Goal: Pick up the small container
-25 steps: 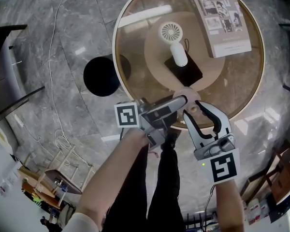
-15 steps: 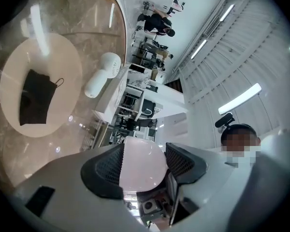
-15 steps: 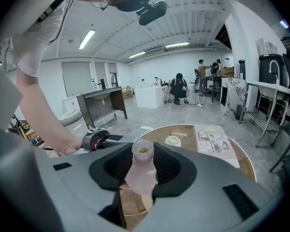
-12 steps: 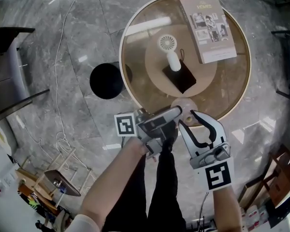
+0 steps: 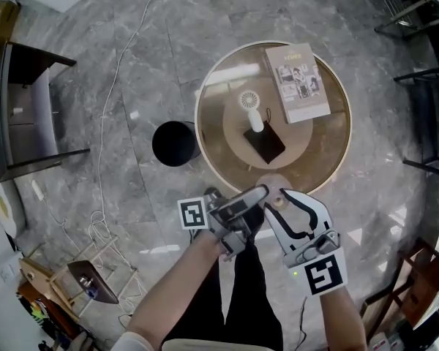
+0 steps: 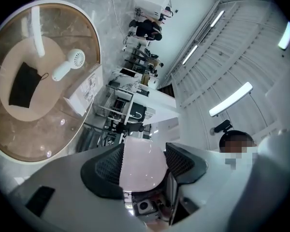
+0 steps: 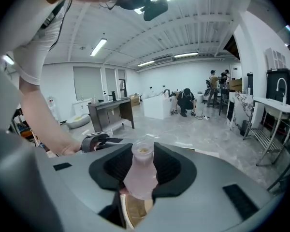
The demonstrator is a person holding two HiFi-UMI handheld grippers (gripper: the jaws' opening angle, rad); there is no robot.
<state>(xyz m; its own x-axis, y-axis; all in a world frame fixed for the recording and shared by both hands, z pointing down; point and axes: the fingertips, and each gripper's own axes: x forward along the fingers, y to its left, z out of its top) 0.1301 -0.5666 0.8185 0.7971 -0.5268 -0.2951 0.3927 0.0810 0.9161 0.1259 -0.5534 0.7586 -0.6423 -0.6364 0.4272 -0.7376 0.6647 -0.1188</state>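
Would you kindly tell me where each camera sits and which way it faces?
Head view: on the head, facing steeply down at the round glass-topped table; forearms, legs, left gripper, right gripper show.
Left gripper view: on that gripper, tilted up past the table; jaws grip the small pale pink container.
Right gripper view: on that gripper, facing across the room; a forearm shows.
Shared: both gripper views show the container.

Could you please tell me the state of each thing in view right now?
small container, held up by both grippers
left gripper, shut on the small container's wide part
right gripper, shut on its narrow neck
fan, lying on the table
book, closed, flat on the table
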